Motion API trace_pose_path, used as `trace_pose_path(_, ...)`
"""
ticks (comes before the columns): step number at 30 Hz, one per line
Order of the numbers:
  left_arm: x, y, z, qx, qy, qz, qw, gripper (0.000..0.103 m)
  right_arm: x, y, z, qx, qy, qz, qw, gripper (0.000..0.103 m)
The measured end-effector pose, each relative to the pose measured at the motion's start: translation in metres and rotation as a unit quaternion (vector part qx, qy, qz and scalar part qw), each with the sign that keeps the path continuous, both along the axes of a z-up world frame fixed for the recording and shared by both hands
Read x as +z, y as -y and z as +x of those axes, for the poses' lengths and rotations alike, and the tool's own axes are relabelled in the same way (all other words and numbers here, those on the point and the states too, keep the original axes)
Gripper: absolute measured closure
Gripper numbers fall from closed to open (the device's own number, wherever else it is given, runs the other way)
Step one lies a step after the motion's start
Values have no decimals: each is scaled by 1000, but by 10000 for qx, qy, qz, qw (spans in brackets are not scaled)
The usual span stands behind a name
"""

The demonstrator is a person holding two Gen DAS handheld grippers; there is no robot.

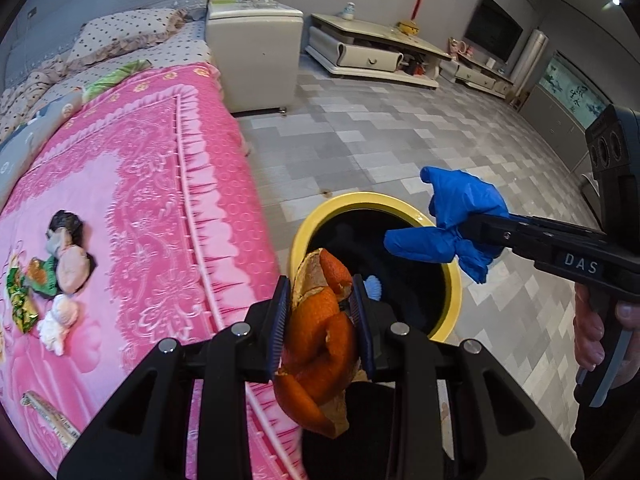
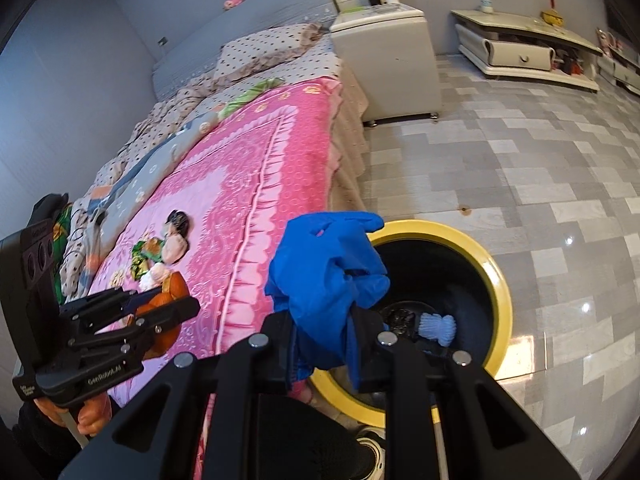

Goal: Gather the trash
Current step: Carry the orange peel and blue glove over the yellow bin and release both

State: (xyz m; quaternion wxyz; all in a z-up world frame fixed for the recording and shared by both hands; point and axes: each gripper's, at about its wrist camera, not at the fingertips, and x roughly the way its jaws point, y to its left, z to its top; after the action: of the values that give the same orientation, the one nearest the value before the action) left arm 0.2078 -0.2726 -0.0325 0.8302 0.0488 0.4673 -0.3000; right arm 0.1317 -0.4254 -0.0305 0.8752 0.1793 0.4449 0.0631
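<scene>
Hanging limp, the soft orange peel (image 1: pixel 320 340) and light blue glove (image 2: pixel 328 276) are pinched mid-body by closed jaws.

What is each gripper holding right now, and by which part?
The left gripper pinches the orange peel across its middle. The right gripper clamps the blue glove by its bunched lower end, glove tips free.

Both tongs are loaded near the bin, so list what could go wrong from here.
1. The glove hangs partly outside the bin rim; released there, it may land on the floor.
2. In the right view the peel in the left tongs is above the blanket, not the bin; an early drop leaves it on the bed.
3. The right tongs are close to the left; they could collide.
</scene>
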Motion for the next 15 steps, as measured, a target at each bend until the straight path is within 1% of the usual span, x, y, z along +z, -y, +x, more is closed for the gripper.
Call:
trace_pose_path(5, -20, 28, 8, -108, -220, 5, 9997, 74, -19, 26, 10, -291, -191, 55, 9994, 85)
trace_pose_path(10, -45, 49, 18, -128, -437, 91, 9989, 74, -40, 49, 24, -528, -403, 149, 9977, 85)
trace_pose_path(15, -61, 65, 24, -145, -591, 69, 9981, 74, -55, 61, 34, -650, -543, 219, 9962, 85)
